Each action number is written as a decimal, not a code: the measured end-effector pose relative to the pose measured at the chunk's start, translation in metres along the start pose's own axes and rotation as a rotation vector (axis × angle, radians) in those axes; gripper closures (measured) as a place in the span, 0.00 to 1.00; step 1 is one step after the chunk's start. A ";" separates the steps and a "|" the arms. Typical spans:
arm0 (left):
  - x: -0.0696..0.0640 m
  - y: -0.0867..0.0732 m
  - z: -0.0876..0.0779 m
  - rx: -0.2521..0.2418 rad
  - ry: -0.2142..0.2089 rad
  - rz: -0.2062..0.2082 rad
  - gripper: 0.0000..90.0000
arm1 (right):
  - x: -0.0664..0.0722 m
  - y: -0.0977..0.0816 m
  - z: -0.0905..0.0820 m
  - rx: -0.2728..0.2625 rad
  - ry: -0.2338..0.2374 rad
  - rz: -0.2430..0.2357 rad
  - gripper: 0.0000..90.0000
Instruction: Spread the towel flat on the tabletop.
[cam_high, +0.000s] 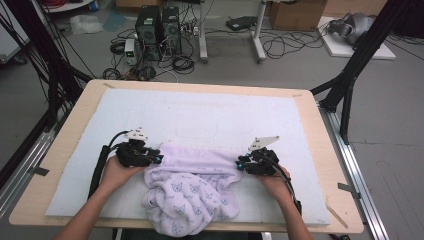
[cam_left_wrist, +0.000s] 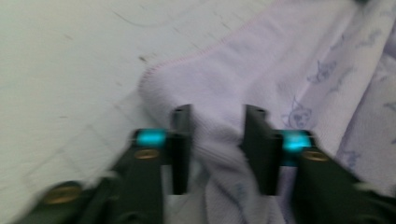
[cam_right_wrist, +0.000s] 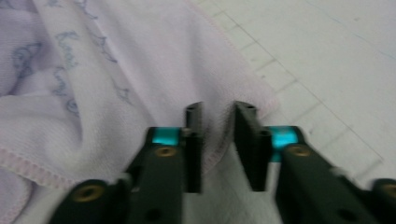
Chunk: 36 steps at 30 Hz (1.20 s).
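From above, we see a lilac towel (cam_high: 192, 187) with small blue prints lying bunched at the near middle of a pale foam mat (cam_high: 200, 120) that covers the wooden tabletop (cam_high: 327, 150). Our left gripper (cam_high: 156, 159) sits at the towel's left upper corner and our right gripper (cam_high: 241, 164) at its right upper corner, each in a hand that comes in from the near edge. The strip of towel between them runs roughly straight, while the rest sags toward us in folds.

Along the left gripper (cam_left_wrist: 214, 140), a thick fold of the towel (cam_left_wrist: 261, 84) fills the gap between the jaws, and they grip it near the hemmed corner.

Along the right gripper (cam_right_wrist: 218, 140), the jaws stand narrow, with the towel's (cam_right_wrist: 140, 70) pink-stitched edge pinched between them above the mat (cam_right_wrist: 327, 56).
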<state>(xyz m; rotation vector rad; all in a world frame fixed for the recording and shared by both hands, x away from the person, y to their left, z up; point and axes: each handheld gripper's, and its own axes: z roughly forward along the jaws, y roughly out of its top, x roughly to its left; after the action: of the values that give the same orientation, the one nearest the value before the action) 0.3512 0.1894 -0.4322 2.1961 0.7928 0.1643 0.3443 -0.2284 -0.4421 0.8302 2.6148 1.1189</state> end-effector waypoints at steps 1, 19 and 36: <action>0.000 0.000 -0.001 -0.004 0.023 0.006 0.96 | 0.001 0.002 0.001 0.012 0.005 -0.015 0.95; 0.022 -0.002 -0.018 -0.083 0.117 -0.088 0.68 | -0.021 0.034 -0.008 -0.005 -0.111 0.034 0.64; 0.029 0.000 -0.006 -0.062 0.204 -0.060 0.96 | -0.018 0.035 0.016 0.088 -0.048 -0.016 0.96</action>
<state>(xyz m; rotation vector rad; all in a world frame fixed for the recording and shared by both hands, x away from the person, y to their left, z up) 0.3728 0.2102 -0.4320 2.1170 0.9515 0.3827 0.3802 -0.2088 -0.4296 0.8407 2.6421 0.9738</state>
